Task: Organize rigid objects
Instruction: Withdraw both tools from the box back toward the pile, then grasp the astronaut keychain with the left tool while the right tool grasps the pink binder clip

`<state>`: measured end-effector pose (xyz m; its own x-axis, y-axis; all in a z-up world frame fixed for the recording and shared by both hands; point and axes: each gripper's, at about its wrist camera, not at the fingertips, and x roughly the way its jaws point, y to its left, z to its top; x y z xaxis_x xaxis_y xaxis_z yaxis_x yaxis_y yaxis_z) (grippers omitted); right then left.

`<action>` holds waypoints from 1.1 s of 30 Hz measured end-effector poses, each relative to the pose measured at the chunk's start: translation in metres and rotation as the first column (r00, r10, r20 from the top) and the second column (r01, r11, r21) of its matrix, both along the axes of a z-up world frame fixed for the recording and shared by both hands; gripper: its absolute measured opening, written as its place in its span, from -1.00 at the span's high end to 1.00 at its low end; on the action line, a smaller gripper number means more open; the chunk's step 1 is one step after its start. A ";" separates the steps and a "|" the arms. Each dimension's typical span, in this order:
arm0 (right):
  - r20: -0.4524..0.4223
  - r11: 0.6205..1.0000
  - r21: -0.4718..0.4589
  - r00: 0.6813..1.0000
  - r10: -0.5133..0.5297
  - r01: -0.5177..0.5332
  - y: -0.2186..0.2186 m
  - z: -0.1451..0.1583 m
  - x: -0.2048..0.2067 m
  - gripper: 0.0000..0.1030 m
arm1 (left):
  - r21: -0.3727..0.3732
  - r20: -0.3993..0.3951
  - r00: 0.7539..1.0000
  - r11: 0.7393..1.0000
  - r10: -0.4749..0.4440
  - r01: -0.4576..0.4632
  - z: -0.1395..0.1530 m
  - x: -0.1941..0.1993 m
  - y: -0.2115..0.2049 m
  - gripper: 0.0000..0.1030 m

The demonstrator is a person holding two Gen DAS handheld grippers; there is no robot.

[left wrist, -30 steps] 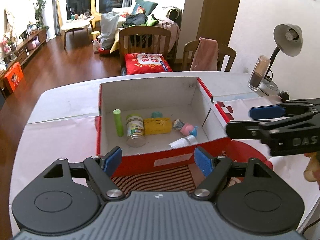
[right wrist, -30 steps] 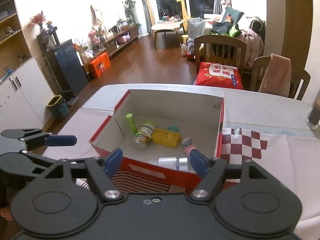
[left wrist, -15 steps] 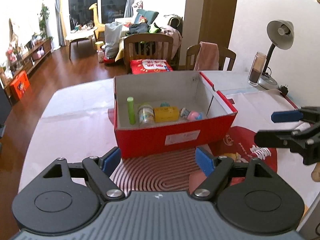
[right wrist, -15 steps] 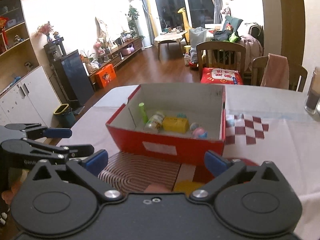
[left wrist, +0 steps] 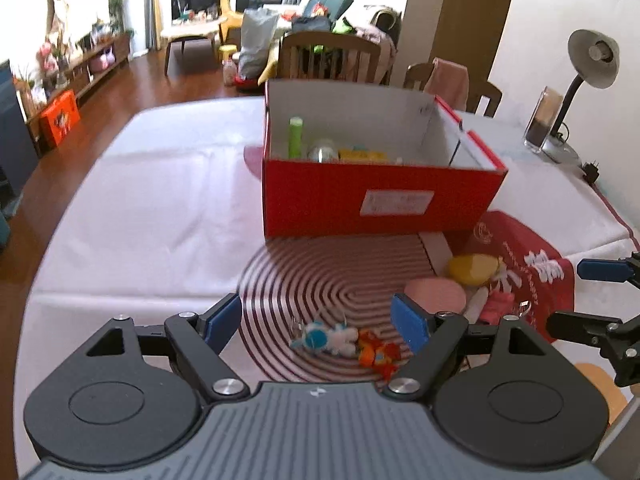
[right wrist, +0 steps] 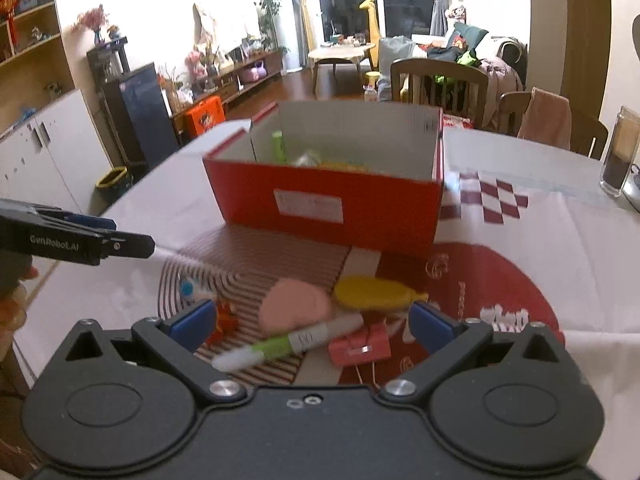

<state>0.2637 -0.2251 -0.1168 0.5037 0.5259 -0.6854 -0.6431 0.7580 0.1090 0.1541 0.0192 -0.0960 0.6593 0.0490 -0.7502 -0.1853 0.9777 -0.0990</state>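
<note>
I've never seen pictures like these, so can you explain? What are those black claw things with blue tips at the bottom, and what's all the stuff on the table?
Those claws are grabbing tools. A person holds one in each hand, and each has a small camera looking out past its two fingers. One picture is from the left gripper, the other from the right gripper. Each tool also peeks into the other's picture at the side. Both are open and hold nothing; the right one's jaws have just been opening wider. On the table stands a red box with a few things already inside. In front of it lie a pink round thing, a yellow thing, a pen and a small blue and white toy, waiting to be tidied.
</note>
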 end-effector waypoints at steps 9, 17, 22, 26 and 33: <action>-0.023 0.995 -0.099 1.000 0.007 -0.009 -0.003 -0.032 0.007 -0.92 | 0.028 -0.068 0.998 1.000 0.002 0.000 -0.038 -0.003 -0.005 -0.58; -0.051 0.990 -0.139 0.999 0.010 -0.017 -0.002 -0.053 0.021 -0.74 | 0.022 -0.107 0.994 1.000 0.007 -0.005 -0.061 0.008 -0.005 -0.58; -0.064 0.989 -0.150 0.998 0.006 -0.016 -0.004 -0.061 0.033 -0.66 | 0.039 -0.132 0.991 0.999 0.016 -0.011 -0.073 0.020 -0.006 -0.58; -0.074 0.988 -0.153 0.997 0.013 -0.024 -0.004 -0.066 0.039 -0.60 | 0.048 -0.147 0.989 0.999 0.018 -0.011 -0.080 0.028 -0.008 -0.58; -0.081 0.986 -0.160 0.996 0.032 -0.045 -0.001 -0.073 0.047 -0.52 | 0.030 -0.157 0.987 0.999 0.031 -0.026 -0.085 0.039 -0.008 -0.58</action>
